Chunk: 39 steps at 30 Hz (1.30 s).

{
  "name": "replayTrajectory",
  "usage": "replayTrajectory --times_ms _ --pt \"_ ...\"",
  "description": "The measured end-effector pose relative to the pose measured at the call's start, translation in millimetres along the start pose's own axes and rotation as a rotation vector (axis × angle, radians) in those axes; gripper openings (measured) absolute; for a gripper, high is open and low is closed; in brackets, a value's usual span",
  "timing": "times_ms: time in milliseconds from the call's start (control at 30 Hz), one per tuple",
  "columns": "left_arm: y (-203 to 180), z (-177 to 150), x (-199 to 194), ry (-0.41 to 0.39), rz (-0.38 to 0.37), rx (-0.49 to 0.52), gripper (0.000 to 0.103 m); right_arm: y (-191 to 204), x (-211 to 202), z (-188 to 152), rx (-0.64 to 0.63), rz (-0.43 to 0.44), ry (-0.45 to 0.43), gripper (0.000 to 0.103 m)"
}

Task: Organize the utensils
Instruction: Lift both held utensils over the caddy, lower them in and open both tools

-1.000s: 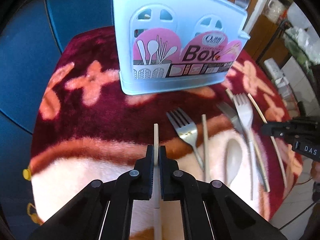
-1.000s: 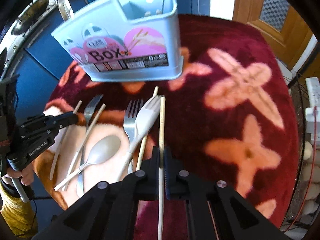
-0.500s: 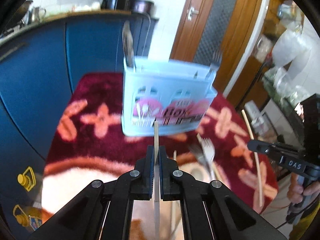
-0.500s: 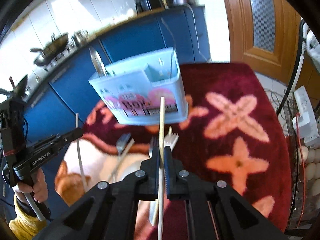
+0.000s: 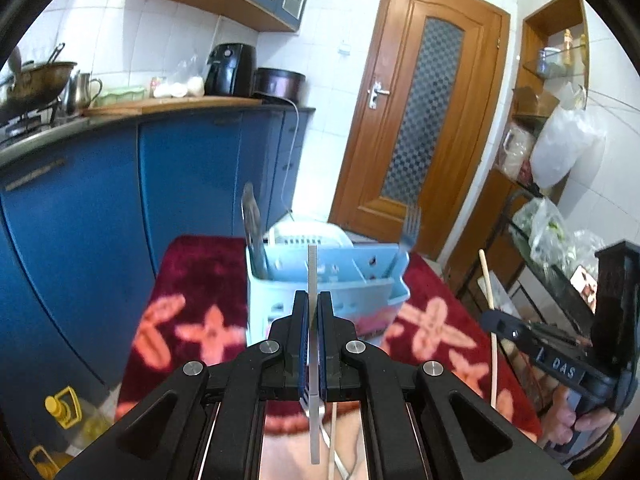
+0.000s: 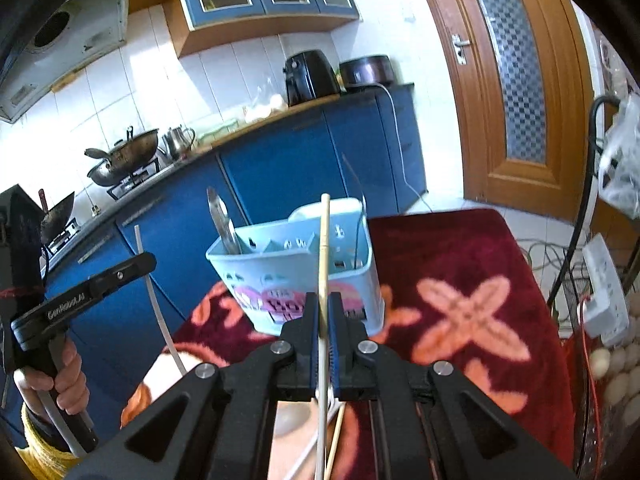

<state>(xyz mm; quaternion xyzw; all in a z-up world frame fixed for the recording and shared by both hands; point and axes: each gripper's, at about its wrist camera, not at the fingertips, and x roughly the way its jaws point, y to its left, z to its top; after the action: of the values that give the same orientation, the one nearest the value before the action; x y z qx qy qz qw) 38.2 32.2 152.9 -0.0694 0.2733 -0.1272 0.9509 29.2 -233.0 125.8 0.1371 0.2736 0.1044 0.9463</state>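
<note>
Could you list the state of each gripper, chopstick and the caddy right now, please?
Left gripper: shut on a pale chopstick, held upright.
Right gripper: shut on a wooden chopstick, held upright.
Blue caddy: standing on the red cloth, a knife upright in its left end.
Door: closed.

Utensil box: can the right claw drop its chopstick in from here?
Probably yes. The right claw holds its chopstick upright before the utensil box, whose middle compartments look open; knife sits far left.
</note>
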Motion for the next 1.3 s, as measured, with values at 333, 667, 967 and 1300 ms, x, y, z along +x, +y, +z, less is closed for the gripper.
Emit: replayTrajectory --times_ms 333,667,967,1300 --pt "-4 58 -4 -0.142 0.04 0.025 0.004 -1 8 15 -0.01 0.022 -0.059 0.006" --pt "-2 103 23 -0.252 0.124 0.017 0.004 -3 19 26 -0.033 0.013 -0.098 0.006" --pt "12 92 77 -0.193 0.152 -0.016 0.004 -6 35 50 -0.048 0.008 -0.18 0.006" --pt "24 70 115 -0.129 0.14 -0.03 0.004 -4 77 76 -0.068 -0.02 -0.309 0.006"
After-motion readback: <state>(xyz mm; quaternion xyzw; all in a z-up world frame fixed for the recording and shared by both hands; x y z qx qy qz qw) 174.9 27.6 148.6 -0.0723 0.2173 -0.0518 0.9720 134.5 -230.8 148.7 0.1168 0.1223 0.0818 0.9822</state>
